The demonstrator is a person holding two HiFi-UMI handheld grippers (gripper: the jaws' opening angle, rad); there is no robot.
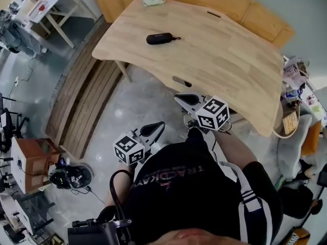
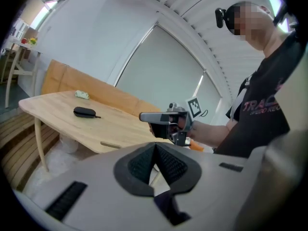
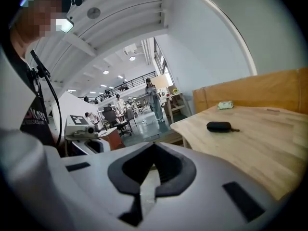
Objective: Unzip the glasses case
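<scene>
The black oval glasses case (image 1: pixel 160 38) lies zipped on the light wooden table (image 1: pixel 214 60), with its small pull pointing right. It also shows as the case (image 2: pixel 84 111) in the left gripper view and the case (image 3: pixel 219 126) in the right gripper view. Both grippers hang in the air near my body, well short of the table's near edge. My left gripper (image 1: pixel 153 129) (image 2: pixel 155 150) is shut with nothing in it. My right gripper (image 1: pixel 188 100) (image 3: pixel 153 150) is also shut and empty, and it sits closer to the table.
A small green and white object (image 1: pixel 154 0) sits at the table's far end. A wooden bench (image 1: pixel 230 4) runs behind the table. A slatted wooden platform (image 1: pixel 84 101) lies on the floor at the left. A chair (image 1: pixel 294 137) and clutter stand at the right.
</scene>
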